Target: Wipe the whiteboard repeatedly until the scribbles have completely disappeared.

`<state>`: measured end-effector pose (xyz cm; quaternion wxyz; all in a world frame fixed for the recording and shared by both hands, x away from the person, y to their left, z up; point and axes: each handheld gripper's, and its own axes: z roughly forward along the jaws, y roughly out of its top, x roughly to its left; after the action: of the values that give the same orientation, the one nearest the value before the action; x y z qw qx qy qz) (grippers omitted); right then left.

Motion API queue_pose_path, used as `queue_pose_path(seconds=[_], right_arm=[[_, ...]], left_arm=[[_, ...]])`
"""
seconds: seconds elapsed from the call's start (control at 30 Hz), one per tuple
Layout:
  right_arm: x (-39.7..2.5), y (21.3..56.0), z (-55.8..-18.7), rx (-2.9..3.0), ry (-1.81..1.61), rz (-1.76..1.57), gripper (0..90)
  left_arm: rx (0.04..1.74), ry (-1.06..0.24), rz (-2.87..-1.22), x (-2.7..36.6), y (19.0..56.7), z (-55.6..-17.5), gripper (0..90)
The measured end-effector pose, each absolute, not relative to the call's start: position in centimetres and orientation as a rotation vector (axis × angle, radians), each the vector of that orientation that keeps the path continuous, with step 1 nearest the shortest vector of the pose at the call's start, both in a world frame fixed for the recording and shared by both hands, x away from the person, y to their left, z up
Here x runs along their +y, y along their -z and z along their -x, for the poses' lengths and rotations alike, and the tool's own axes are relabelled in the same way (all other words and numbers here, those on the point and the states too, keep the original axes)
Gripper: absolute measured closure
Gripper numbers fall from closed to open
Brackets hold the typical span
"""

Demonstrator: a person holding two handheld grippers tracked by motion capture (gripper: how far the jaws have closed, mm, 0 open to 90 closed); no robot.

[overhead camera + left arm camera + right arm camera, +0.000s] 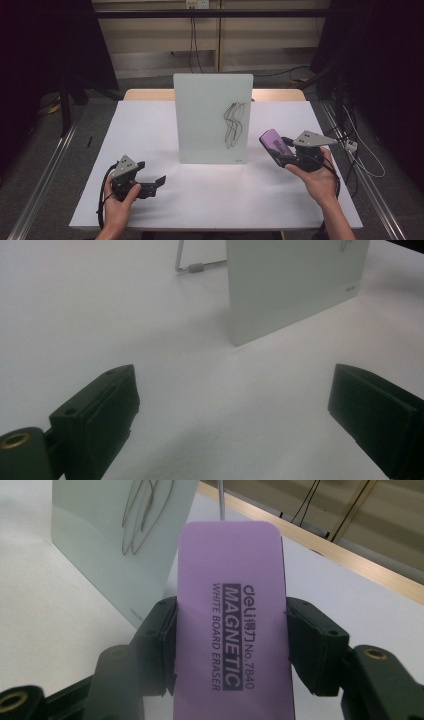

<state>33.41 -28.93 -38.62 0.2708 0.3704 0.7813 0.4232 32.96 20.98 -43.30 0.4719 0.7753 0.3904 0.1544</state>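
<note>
The right gripper [276,146] grasps a purple eraser [231,615] between its jaws, just to the right of an upright whiteboard [212,117] with black scribbles [234,122], while the left gripper [159,181] rests released on the table [150,125], with the board ahead to its right.

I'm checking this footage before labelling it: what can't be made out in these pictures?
- Whiteboard: its back and most of its stand are hidden behind its own panel in the high view; the left gripper view cuts off its top.
- Scribble: whether it spells anything is unclear, too small in the high view.
- Eraser: its wiping face is turned away; its lower end is cut off by the right gripper view's bottom edge, between the right claw jaws.
</note>
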Motion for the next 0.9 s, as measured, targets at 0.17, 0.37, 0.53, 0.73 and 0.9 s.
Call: queue_pose_path(seconds=[0.17, 0.37, 0.53, 0.73, 0.9], right_arm=[[-28.5, 38.4, -33.5, 2.101, -1.169, -0.991, 42.2], [-27.7, 37.8, -33.2, 2.086, -1.187, -0.951, 42.2], [-27.1, 37.2, -32.7, 2.079, -1.193, -0.896, 42.2], [-26.5, 36.4, -32.4, 2.053, -1.207, -0.853, 42.2], [-25.7, 35.8, -32.8, 2.044, -1.238, -0.832, 42.2]], left_arm=[[0.965, -0.357, -1.913, 21.3, 43.6, -33.2, 5.9], [0.973, -0.366, -1.889, 21.5, 43.4, -33.0, 5.9], [0.948, -0.374, -1.915, 21.1, 43.3, -32.9, 5.9], [0.947, -0.374, -1.92, 20.9, 43.3, -33.0, 5.9], [0.962, -0.392, -1.91, 21.1, 43.3, -33.0, 5.5]])
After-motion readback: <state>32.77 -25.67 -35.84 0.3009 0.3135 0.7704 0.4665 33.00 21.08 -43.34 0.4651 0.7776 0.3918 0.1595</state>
